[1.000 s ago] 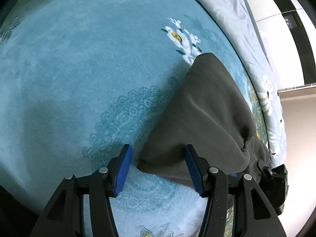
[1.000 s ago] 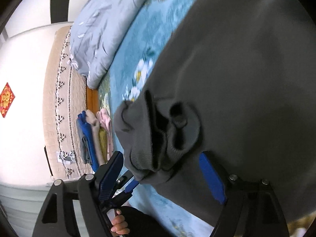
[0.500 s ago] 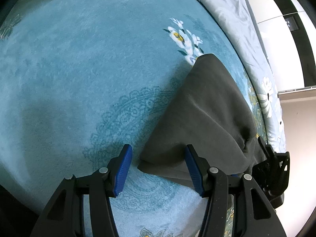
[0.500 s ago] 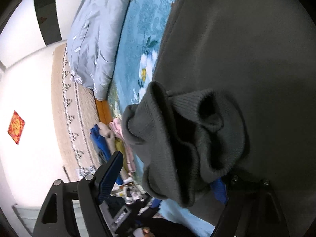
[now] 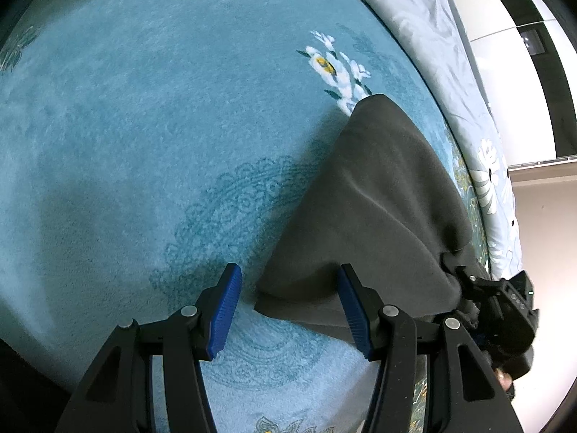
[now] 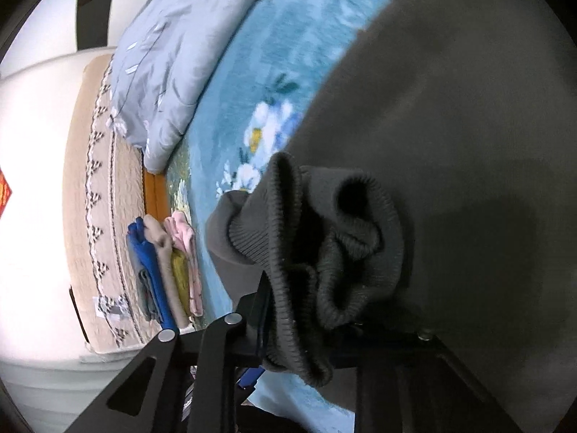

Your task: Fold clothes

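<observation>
**Dark Garment Pinched at Its Cuff on the Blue Bedspread**

While the left gripper hangs with its blue-padded fingers spread wide and nothing between them, a corner of the dark grey garment lies on the bedspread in the gap, its hem touching neither pad as far as the left wrist view shows. The garment spreads over the teal bedspread, reaching from that near corner back to a printed white flower, whose lower petals it covers. Along the far edge of the bed lies a pale grey-blue quilt, bunched in folds.

The right gripper has its fingers drawn together on the garment's ribbed cuff, which bulges in crumpled loops above them; the pads themselves are mostly buried in the knit. Behind the cuff the rest of the garment fills the right half of the right wrist view, blurred in places. In the left wrist view the right gripper shows at the garment's right-hand edge, with fabric gathered into it.

Near the bedspread's edge, beside the beige patterned headboard, sits a stack of folded clothes in blue, tan, yellow and pink.
</observation>
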The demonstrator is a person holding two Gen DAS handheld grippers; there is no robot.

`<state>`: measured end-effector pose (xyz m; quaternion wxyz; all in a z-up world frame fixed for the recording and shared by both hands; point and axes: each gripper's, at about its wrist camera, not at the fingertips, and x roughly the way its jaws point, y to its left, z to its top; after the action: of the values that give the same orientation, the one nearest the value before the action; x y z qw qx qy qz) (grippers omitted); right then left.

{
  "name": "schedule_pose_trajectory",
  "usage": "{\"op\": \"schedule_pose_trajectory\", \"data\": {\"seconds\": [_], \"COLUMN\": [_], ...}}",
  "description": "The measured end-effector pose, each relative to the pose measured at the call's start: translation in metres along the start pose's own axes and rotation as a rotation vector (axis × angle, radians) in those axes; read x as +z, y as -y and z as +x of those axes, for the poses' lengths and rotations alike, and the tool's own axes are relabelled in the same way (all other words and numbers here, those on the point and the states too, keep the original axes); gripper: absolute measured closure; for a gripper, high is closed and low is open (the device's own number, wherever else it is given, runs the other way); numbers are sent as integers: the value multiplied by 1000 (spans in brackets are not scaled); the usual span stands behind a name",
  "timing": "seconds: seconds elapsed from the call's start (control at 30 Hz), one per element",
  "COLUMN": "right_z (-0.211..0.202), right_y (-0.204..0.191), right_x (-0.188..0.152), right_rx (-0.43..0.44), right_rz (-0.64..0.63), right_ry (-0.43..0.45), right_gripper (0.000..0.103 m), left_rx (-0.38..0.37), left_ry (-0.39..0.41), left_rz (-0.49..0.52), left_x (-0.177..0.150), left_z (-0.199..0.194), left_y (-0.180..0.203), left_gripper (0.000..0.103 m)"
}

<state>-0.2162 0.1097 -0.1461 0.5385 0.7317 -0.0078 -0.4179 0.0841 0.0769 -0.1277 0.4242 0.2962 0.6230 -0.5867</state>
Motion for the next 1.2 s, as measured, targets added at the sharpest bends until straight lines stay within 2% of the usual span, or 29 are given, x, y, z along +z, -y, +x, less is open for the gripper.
{"op": "schedule_pose_trajectory", "data": {"seconds": [0.2,0.43,0.53,0.63,0.7,0.83,0.87,0.9,0.97,1.1,1.2], "right_z": [-24,-18,-18,-29,-43,-76,-80,-80,-69,-40,-33], "right_y": [-13,38,41,27,19,-4,-12,-22,-43,-61,-46], "right_x": [6,17,17,22,25,29,28,27,22,12,11], "right_rx": [-25,-116,-105,-102,-137,-280,-293,-299,-285,-220,-246], "right_rz": [-93,7,26,1,-35,-149,-190,-239,-342,-421,-441], "right_ry": [35,10,-6,-13,12,137,157,164,139,65,27], "right_gripper": [79,79,77,74,73,73,69,58,43,43,42], "left_rx": [-16,-23,-7,-16,-20,-23,-23,-23,-14,-1,17], "left_ry": [4,44,64,70,65,54,49,44,37,38,32], "left_rz": [12,47,75,93,95,115,124,132,151,185,200], "left_x": [-3,-1,0,2,3,4,4,3,1,-1,-1], "left_z": [-3,-9,-11,-10,-7,-2,-1,0,1,1,3], "left_y": [2,9,15,20,22,26,28,29,33,40,42], "left_gripper": [47,47,47,47,47,47,47,47,47,47,47]}}
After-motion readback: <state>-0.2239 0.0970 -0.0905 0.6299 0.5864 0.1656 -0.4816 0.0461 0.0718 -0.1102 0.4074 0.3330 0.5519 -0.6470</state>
